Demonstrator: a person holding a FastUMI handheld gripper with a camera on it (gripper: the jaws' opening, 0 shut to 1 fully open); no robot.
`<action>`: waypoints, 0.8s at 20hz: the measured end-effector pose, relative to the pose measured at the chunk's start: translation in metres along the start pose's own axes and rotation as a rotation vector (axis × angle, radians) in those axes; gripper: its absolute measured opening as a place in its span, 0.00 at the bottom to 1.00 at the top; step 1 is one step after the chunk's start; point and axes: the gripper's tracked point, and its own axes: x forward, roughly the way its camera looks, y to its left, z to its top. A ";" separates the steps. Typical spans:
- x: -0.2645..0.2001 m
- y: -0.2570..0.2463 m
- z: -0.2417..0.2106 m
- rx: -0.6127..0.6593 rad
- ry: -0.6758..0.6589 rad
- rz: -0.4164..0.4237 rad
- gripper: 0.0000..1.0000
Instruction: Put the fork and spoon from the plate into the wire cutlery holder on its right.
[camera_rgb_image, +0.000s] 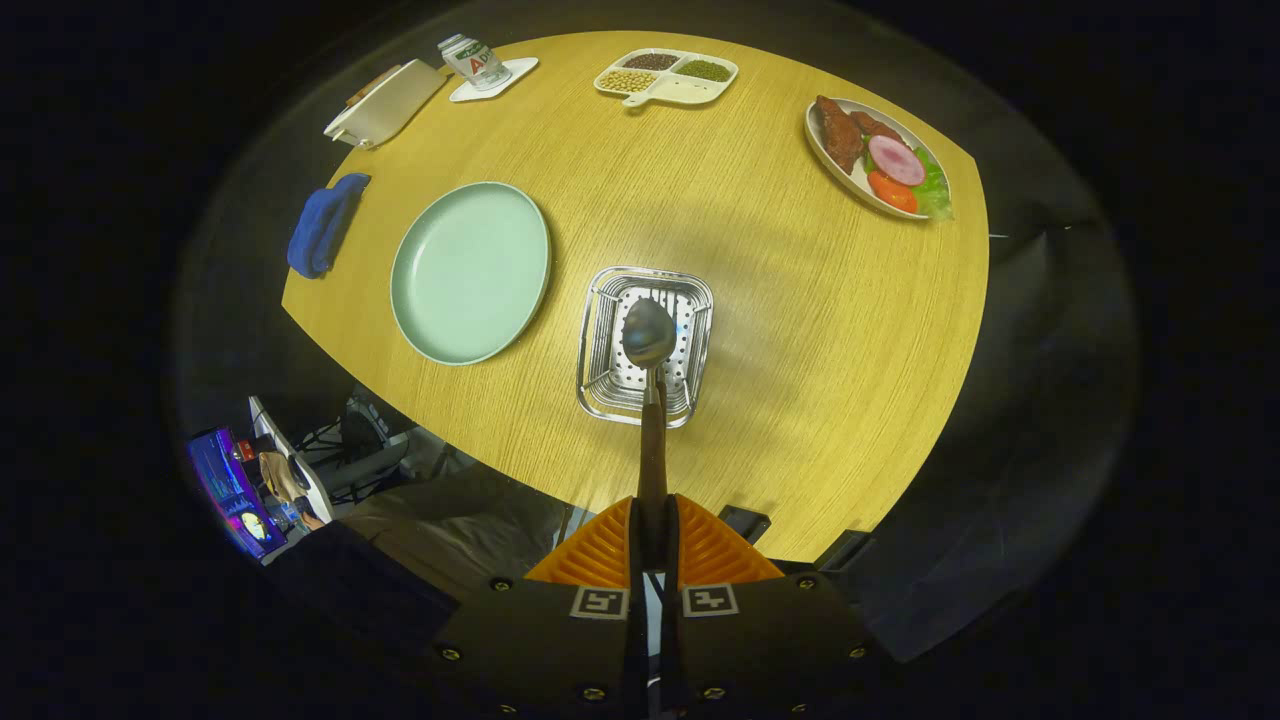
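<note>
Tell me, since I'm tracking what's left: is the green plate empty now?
Empty: the green plate shows bare; the gripper is shut on the spoon over the wire holder.

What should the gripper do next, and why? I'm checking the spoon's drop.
Probably lower the spoon straight down, then open. The gripper is shut on its handle, bowl hanging over the wire cutlery holder beside the empty green plate.

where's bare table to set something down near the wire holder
Widest bare patch: right of the wire cutlery holder, up to the food plate. Another lies between holder and divided snack tray. Left is tight: the green plate sits close. The gripper jaws grip the spoon above the holder.
</note>
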 end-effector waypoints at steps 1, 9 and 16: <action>0.002 0.000 0.000 -0.008 0.010 -0.006 0.05; 0.003 0.004 0.007 -0.055 0.063 -0.040 0.10; -0.003 0.012 0.019 -0.064 0.056 -0.067 0.12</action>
